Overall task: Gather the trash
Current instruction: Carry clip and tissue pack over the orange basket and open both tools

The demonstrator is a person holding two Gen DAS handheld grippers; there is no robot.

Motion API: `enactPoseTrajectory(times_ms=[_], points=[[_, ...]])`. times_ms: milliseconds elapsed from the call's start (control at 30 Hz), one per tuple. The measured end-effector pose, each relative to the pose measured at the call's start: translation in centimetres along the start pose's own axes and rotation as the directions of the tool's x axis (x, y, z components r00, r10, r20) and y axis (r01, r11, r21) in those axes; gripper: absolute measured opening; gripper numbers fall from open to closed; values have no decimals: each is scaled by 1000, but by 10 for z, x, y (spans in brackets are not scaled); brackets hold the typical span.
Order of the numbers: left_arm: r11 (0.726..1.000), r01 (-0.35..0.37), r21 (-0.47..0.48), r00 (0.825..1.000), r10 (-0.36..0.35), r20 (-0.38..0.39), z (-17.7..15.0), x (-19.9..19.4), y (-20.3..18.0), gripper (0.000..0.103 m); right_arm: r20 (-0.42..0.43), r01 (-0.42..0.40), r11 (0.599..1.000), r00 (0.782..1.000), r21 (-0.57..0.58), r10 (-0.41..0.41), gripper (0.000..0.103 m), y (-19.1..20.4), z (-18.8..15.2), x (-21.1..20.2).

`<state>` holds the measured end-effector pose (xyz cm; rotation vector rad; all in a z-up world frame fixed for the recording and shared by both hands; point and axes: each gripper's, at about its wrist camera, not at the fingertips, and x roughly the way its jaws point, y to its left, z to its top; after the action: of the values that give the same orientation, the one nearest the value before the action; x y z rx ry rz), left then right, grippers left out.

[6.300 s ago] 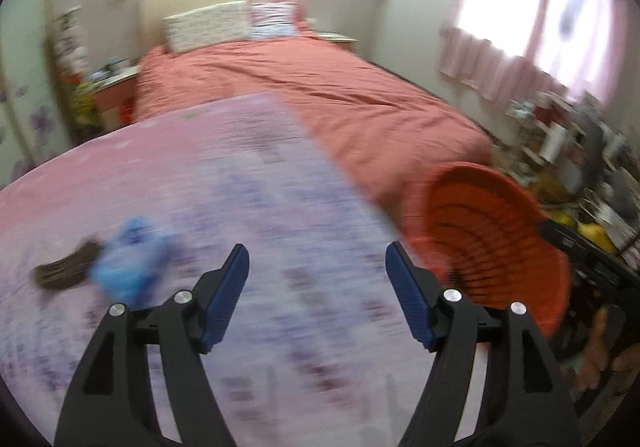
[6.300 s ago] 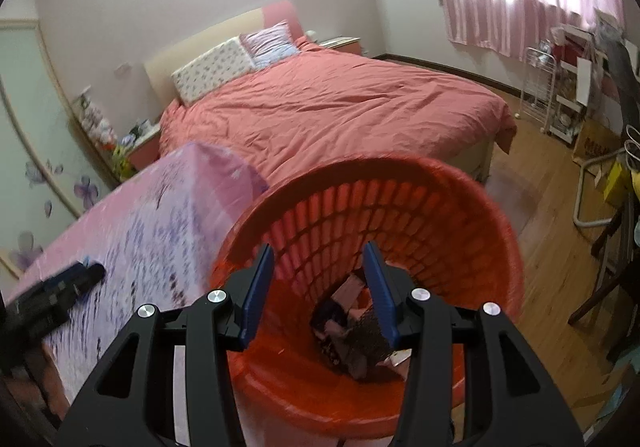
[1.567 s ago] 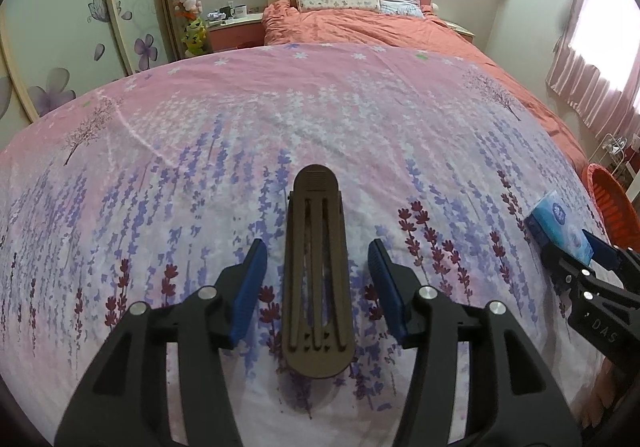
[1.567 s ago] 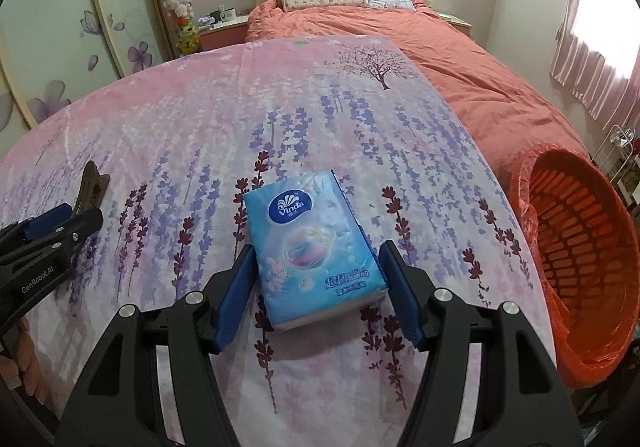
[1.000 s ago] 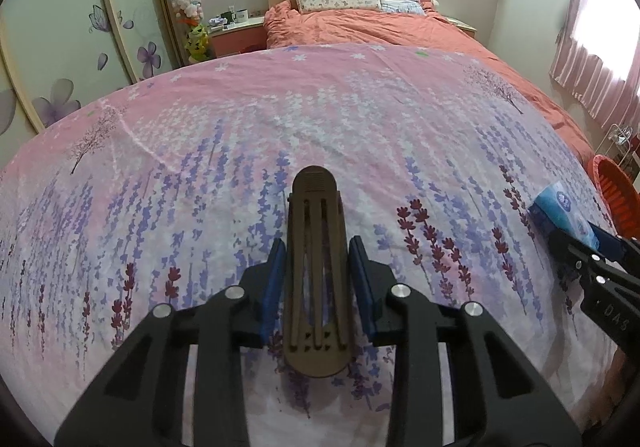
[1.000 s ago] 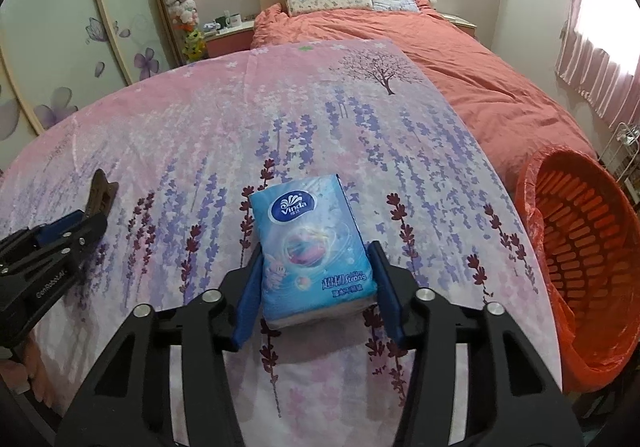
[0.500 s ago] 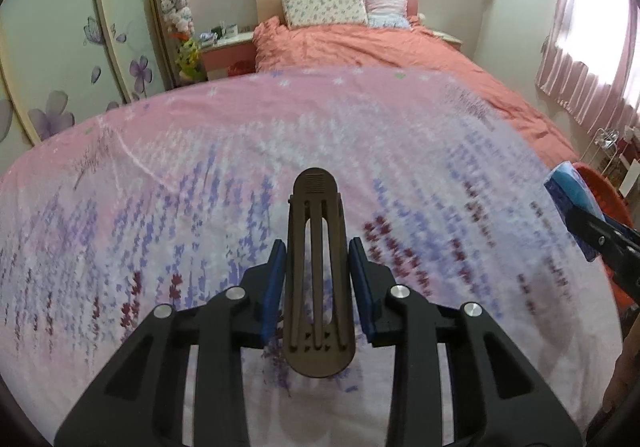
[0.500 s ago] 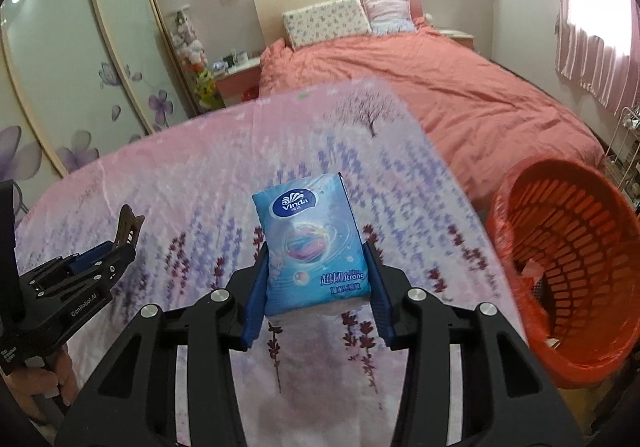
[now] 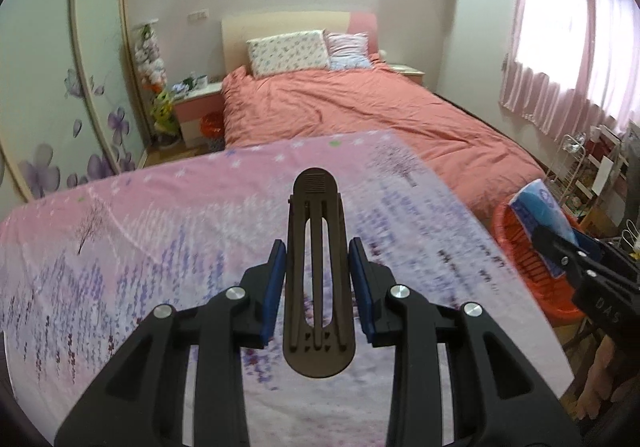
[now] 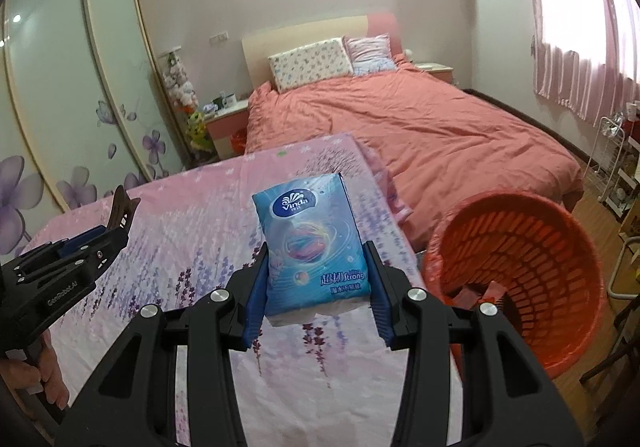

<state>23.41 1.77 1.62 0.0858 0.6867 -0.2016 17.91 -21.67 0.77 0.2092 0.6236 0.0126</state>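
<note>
Left gripper point(image 9: 318, 279): blue pads pinching a dark brown slotted clip point(image 9: 318, 279) by its long sides, tip pointing to 12 o'clock, held clear above the floral pink sheet point(image 9: 160, 231). Right gripper point(image 10: 316, 287): clamped on a blue Vinda tissue pack point(image 10: 310, 243), logo end up toward 12, pack off the sheet. Orange slatted basket point(image 10: 560, 247) sits on the floor at 3 o'clock of the right gripper, just past the sheet's edge, some scraps at its bottom. In the left view the tissue pack shows at 3 o'clock, in front of the basket rim. Salmon bed point(image 9: 360, 115) at 12 o'clock beyond.
</note>
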Motion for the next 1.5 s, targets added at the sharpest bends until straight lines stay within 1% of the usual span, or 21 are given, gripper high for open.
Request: enactPoseTrajectory(times_ms=[133,300,367,500,633,700,800,867,1000,1033,1067,1133,1167,1233,1333,1367,1433,1500], points=[[999,33,32,999,-34,25,8,-12,-22,32,24,13,1000,1000,14,-14,45,-10,3,-11],[994,80,73,995,-83,45,14,-20,-54,32,49,38,998,998,46,-40,45,-32,2,-24],[990,109,87,992,-114,49,16,-22,-69,32,56,51,997,997,62,-55,45,-40,2,-28],[978,172,114,983,-178,47,20,-21,-102,32,67,87,991,993,103,-94,45,-69,3,-37],[959,239,154,968,-248,38,21,-17,-143,32,70,130,981,987,146,-141,45,-98,3,-41],[944,280,176,957,-289,27,21,-12,-167,32,67,145,974,985,174,-159,45,-112,2,-41],[926,323,198,944,-331,10,19,-5,-195,32,57,154,961,984,229,-171,45,-136,2,-39],[910,358,209,932,-363,-12,18,4,-218,32,49,160,953,983,258,-178,45,-150,4,-37],[891,408,200,912,-405,-58,18,28,-248,32,27,170,931,982,323,-189,46,-178,6,-26],[884,427,188,904,-421,-77,18,38,-256,32,24,167,927,982,337,-186,46,-183,6,-24],[881,437,180,899,-428,-88,17,44,-255,32,23,161,922,983,351,-180,48,-188,5,-22],[873,458,168,888,-445,-112,16,58,-265,33,19,146,915,986,377,-165,53,-200,5,-15],[873,460,162,887,-444,-125,15,67,-271,35,13,145,911,987,387,-162,55,-204,5,-11],[878,451,157,891,-432,-141,12,80,-276,48,-13,160,902,986,401,-169,56,-214,5,0],[886,437,151,896,-416,-152,11,92,-278,54,-23,168,903,985,395,-173,64,-217,2,1],[890,430,155,900,-410,-147,9,93,-276,56,-17,175,907,983,382,-183,69,-216,1,-3],[900,405,161,913,-388,-128,7,90,-268,64,0,202,915,977,350,-215,72,-210,-1,-13],[909,382,168,923,-367,-112,4,83,-258,67,9,227,922,970,315,-242,76,-202,-3,-20]])
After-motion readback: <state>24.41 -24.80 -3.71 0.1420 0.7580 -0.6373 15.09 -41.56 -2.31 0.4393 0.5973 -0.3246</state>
